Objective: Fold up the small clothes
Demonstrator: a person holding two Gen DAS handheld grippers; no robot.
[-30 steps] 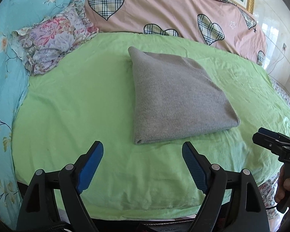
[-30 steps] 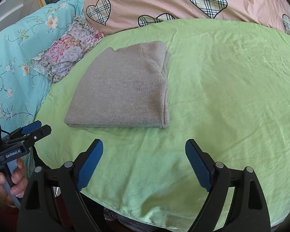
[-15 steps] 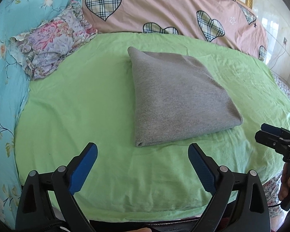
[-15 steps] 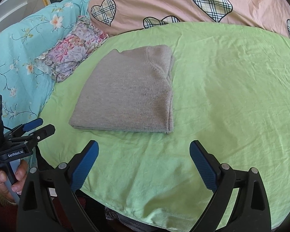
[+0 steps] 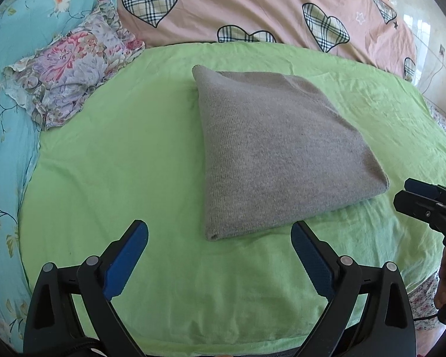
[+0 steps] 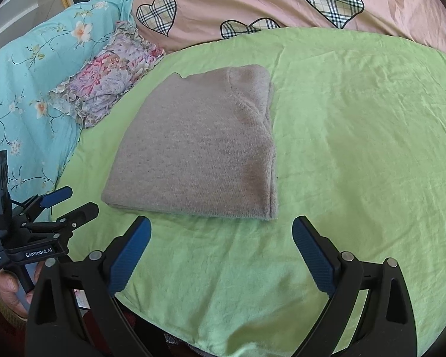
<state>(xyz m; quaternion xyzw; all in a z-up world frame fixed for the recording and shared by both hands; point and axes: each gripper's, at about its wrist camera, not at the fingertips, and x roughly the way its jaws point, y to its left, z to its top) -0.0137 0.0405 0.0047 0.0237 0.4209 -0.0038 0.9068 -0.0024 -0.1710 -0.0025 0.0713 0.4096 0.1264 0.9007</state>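
Note:
A grey knit garment lies folded into a neat rectangle on the green sheet; it also shows in the right wrist view. My left gripper is open and empty, just short of the garment's near edge. My right gripper is open and empty, close to the garment's near edge. The right gripper shows at the right edge of the left wrist view. The left gripper shows at the lower left of the right wrist view.
A folded floral cloth lies at the sheet's far left corner. A pink quilt with plaid hearts runs along the back. A turquoise floral blanket lies along the left. The bed's near edge drops off just below both grippers.
Both grippers have opened a little wider and eased slightly toward the garment. The folded garment has not moved.

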